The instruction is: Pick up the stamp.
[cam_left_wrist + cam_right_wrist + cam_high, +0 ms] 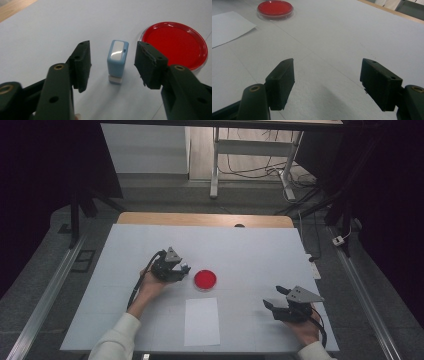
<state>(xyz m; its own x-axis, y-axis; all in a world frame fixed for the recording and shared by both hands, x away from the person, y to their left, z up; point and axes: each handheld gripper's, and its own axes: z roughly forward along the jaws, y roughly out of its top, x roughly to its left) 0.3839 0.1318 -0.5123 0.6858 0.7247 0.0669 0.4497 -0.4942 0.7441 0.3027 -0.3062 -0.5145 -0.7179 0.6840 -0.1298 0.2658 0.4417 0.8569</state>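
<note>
stamp (117,61) stands upright on the white table (250,250) between the spread jaws of our left gripper (112,65), pads not yet touching it, red ink pad (176,43) just beside. we should center it and squeeze the flat sides squarely so it doesn't tip. right gripper (327,82) is spread and empty, well apart, paper sheet (201,320) near the front edge, plenty of open table around.

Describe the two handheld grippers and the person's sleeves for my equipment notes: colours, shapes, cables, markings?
Both the left gripper and the right gripper are black, each topped by a grey three-cornered plate. Their fingers are blocky, flat-faced black pads on arms with brass-coloured rivets. A black cable trails from each along the forearm. The sleeves are white or cream. No lettering is legible.
</note>
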